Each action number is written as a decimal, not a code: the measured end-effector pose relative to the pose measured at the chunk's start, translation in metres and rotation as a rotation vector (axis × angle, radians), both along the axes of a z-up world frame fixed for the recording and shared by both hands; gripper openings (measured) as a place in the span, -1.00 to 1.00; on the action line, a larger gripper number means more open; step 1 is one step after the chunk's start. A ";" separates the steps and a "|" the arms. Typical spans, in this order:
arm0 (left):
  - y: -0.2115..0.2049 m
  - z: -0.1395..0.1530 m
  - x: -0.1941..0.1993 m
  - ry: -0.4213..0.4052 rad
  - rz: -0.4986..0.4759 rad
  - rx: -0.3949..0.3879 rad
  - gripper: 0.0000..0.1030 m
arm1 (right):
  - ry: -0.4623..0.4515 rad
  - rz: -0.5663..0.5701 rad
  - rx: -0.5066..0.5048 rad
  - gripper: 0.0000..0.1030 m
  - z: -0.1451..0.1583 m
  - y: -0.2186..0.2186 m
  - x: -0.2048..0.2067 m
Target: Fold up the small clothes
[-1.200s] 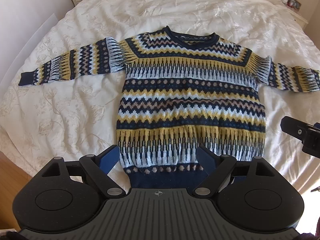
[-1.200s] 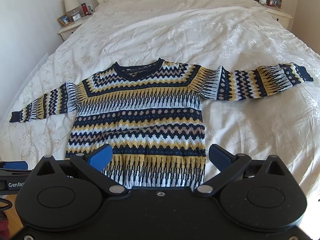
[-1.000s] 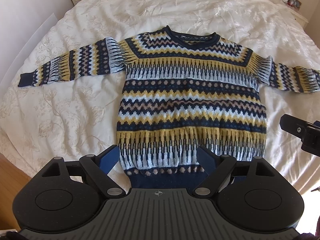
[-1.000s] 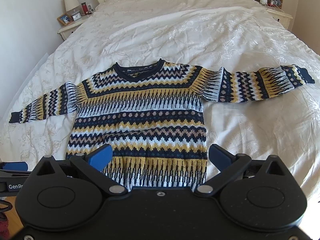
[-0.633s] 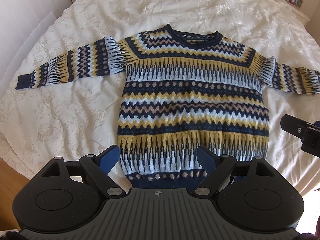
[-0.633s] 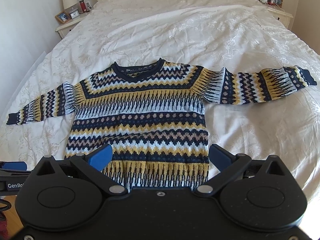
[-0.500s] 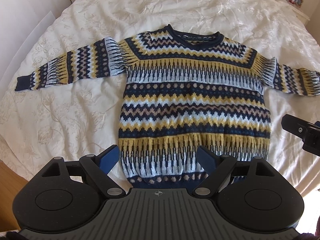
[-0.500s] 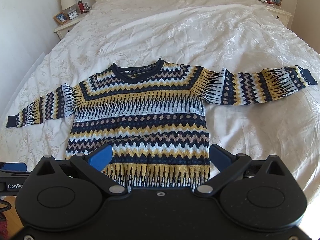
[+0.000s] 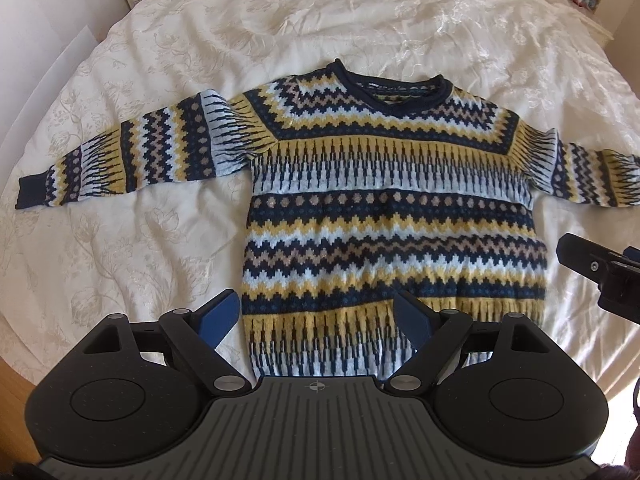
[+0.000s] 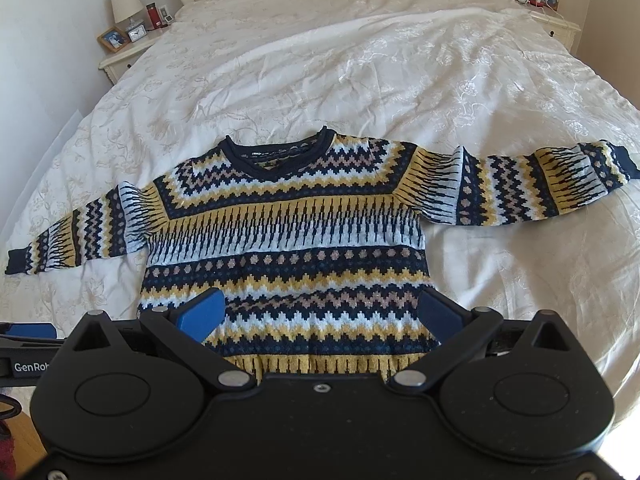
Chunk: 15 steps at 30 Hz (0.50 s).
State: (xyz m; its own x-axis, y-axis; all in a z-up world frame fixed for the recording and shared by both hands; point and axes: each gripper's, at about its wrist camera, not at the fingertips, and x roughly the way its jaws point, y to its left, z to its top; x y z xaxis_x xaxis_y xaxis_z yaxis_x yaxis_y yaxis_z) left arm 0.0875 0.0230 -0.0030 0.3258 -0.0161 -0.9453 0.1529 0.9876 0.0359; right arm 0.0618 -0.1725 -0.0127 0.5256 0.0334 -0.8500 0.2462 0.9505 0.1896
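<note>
A knitted sweater (image 9: 392, 208) (image 10: 288, 248) in navy, yellow, pale blue and tan zigzags lies flat and face up on the bed, both sleeves stretched out sideways, its navy neckline at the far end. My left gripper (image 9: 318, 312) hovers open above the sweater's lower left part, with nothing between its blue fingers. Over the lower body hangs my right gripper (image 10: 320, 312), also open and empty. The right gripper's tip (image 9: 600, 272) shows at the right edge of the left wrist view. The sweater's hem is hidden behind both gripper bodies.
A white embroidered bedspread (image 10: 360, 60) covers the wide bed. Bedside tables stand at the far left (image 10: 124, 56) with a lamp, a clock and a picture frame, and at the far right (image 10: 556, 20). Wooden floor (image 9: 16, 404) shows below the bed's near edge.
Both grippers have moved forward over the sweater, so its hem has slid under the gripper bodies and the neckline sits lower in view. Both stay open.
</note>
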 end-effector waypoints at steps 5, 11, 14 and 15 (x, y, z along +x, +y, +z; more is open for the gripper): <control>0.006 0.001 0.025 -0.017 -0.015 -0.008 0.59 | -0.032 -0.059 0.045 0.98 -0.002 -0.004 0.017; 0.014 0.001 0.057 -0.062 -0.035 -0.030 0.48 | -0.090 -0.123 0.012 0.96 -0.002 -0.008 0.030; 0.014 -0.001 0.069 -0.089 -0.072 -0.042 0.33 | -0.136 -0.164 -0.002 0.96 -0.001 -0.015 0.030; 0.013 -0.002 0.072 -0.096 -0.084 -0.045 0.31 | -0.155 -0.174 -0.005 0.96 -0.001 -0.018 0.030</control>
